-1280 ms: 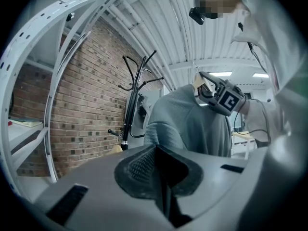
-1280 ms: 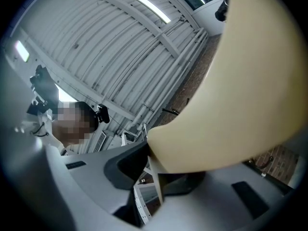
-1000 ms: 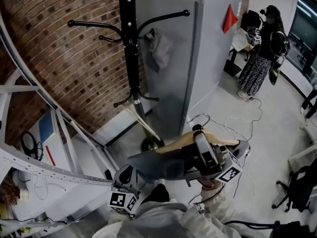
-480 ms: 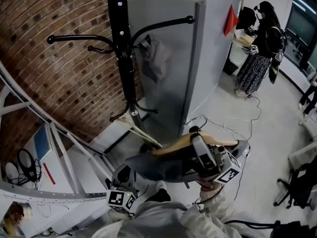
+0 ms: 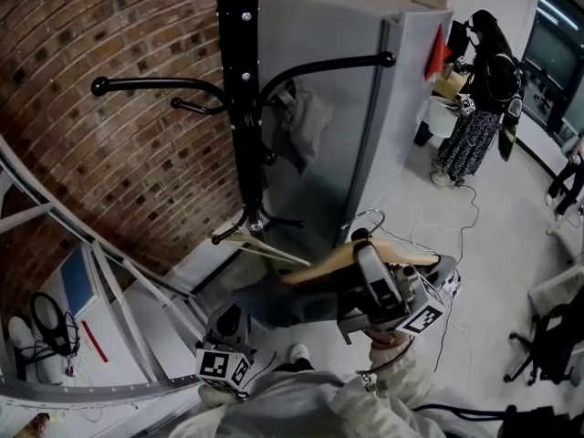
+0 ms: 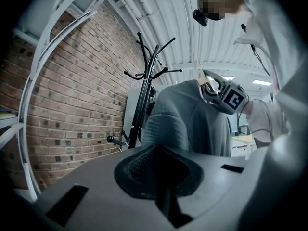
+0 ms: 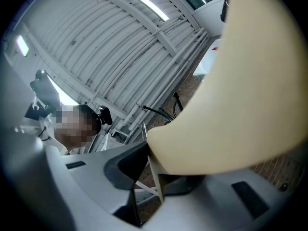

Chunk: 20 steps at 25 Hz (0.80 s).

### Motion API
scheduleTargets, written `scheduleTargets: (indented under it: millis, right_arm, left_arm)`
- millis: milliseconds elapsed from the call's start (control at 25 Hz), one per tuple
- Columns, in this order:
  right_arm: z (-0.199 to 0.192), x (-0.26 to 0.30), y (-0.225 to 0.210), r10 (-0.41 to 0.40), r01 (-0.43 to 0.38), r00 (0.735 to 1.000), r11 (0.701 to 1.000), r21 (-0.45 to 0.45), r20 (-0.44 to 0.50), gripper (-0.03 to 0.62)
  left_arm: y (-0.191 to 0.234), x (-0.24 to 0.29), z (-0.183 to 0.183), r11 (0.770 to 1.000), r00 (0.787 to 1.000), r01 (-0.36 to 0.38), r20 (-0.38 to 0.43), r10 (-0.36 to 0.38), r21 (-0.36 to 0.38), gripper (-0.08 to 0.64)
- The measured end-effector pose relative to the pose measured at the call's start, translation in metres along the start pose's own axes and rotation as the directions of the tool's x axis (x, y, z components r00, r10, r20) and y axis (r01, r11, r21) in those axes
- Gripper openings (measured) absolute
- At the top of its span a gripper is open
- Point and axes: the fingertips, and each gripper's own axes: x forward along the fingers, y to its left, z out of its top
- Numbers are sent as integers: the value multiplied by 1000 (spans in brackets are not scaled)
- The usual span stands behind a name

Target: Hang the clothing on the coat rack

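The right gripper (image 7: pixel 153 174) has its jaws clamped on the pale wooden hanger (image 7: pixel 240 105), and the left gripper (image 6: pixel 161 174) pinches the hem of the grey knitted garment (image 6: pixel 192 124) draped over it. The garment is held low, short of the black metal coat rack (image 5: pixel 242 108), so the lift onto a hook is not yet done.

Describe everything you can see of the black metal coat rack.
The black metal coat rack stands upright before the red brick wall, beside a grey cabinet. One straight pole carries long curved arms with ball tips and short pegs lower down. The two long arms are bare. What looks like a pale wooden hanger hangs by the lower pegs. The base is out of sight.
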Motion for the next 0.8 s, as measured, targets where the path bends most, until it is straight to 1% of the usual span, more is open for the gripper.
scheduleTargets:
  millis: [120,320,520,640,800]
  right_arm:
    - [-4,12,-4,13,-13,1000,1000,-6,0,112]
    - [-14,26,-15,32,-32,999,999,16,-11,112]
    - [-18,40,-31,54,-53,998,997,54,-17,112]
    - [-19,51,-39,77,-75,997,994,76,-27,112]
    - [-19,65,-57,109,-103,993,987,123,-46,112]
  left_arm:
    - [14,5,-4,1000,1000,10,18,-10,0,9]
    - [31,6,-6,1000,1000,-14,14,14,-3,9]
    - [44,10,-3,998,998,-55,10,55,2,9]
    - [49,16,6,996,996,-89,10,89,5,9]
    - [58,24,5,991,990,-137,24,137,2,9]
